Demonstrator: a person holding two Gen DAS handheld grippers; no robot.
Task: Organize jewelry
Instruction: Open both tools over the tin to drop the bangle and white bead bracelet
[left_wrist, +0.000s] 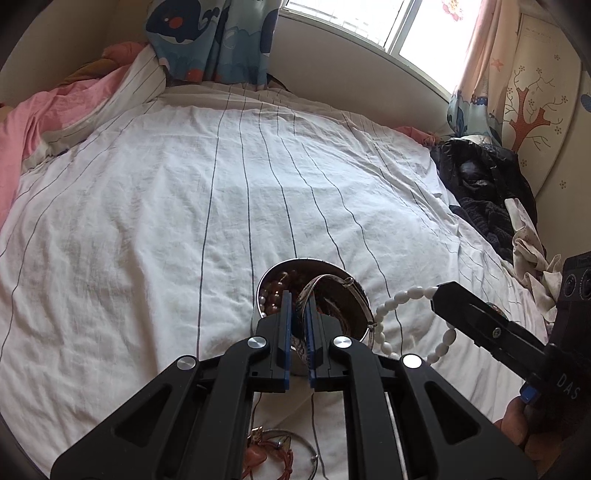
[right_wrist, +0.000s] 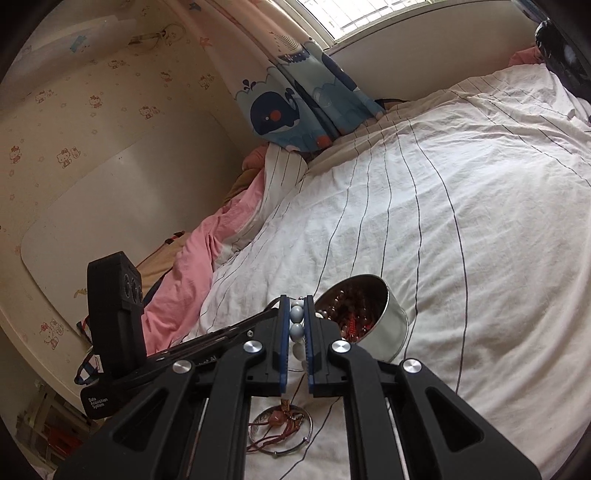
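Nearest the cameras, a thin wire bangle (right_wrist: 280, 432) tangled with a reddish cord pendant (right_wrist: 279, 419) is seen lying on the bed (left_wrist: 147, 221), in front of the metal tin (right_wrist: 388, 325). The left tongs (left_wrist: 300, 306) are clenched on a silver bangle (left_wrist: 328, 282) at the tin's rim. Just right of the tin, a white bead bracelet (left_wrist: 406, 295) is gripped by the right tongs (right_wrist: 297, 314). Reddish beads (right_wrist: 351, 299) are held inside the tin.

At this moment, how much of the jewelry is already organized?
Partly done: the metal tin already holds reddish beads. In hand: the right gripper holds the white bead bracelet, and the left gripper a silver bangle at the tin. Left: the thin bangle and red cord piece on the bed.
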